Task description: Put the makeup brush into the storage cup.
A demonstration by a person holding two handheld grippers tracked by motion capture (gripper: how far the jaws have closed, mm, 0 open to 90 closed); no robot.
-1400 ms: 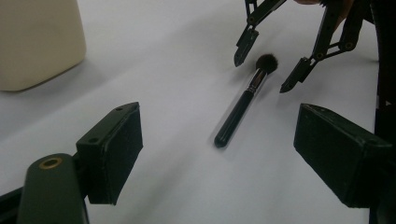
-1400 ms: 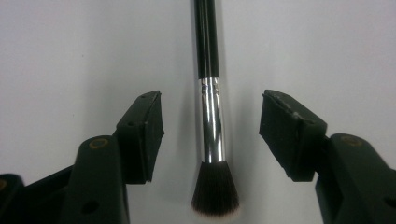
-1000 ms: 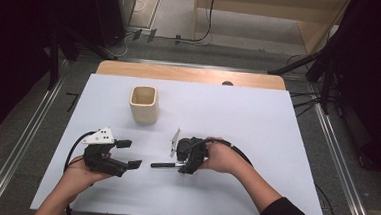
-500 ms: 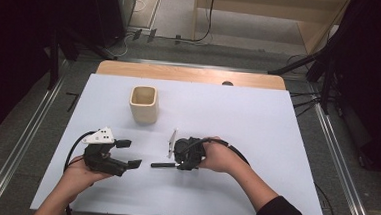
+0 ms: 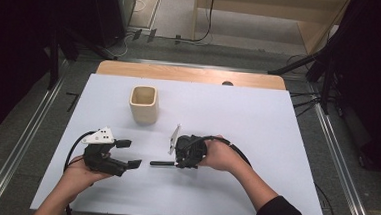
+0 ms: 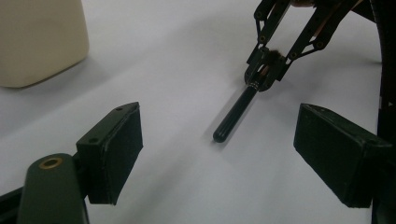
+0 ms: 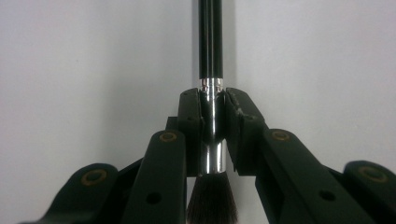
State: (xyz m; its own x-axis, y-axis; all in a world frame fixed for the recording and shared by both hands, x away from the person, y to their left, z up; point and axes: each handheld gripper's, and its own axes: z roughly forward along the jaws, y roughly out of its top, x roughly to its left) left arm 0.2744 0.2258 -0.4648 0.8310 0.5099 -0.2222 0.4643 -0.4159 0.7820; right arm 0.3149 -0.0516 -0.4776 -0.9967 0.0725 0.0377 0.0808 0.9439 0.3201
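Note:
A makeup brush (image 5: pixel 161 163) with a black handle lies low over the white table, its handle pointing left. My right gripper (image 5: pixel 177 164) is shut on the brush's silver ferrule (image 7: pixel 212 135), with the dark bristles (image 7: pixel 211 200) behind the jaws and the handle (image 7: pixel 210 46) running straight ahead. My left gripper (image 5: pixel 129 154) is open, a short way left of the handle's tip, holding nothing. In the left gripper view its wide-apart jaws frame the brush (image 6: pixel 236 114) and the right gripper (image 6: pixel 261 74) beyond.
A cream square cup (image 5: pixel 143 103) stands upright behind the grippers, at the upper left in the left gripper view (image 6: pixel 37 37). The white table (image 5: pixel 258 116) has a wooden strip (image 5: pixel 190 75) along its far edge. Metal rails run along both sides.
The right hand has shifted very slightly with the brush still gripped. The left gripper has stayed in place and open.

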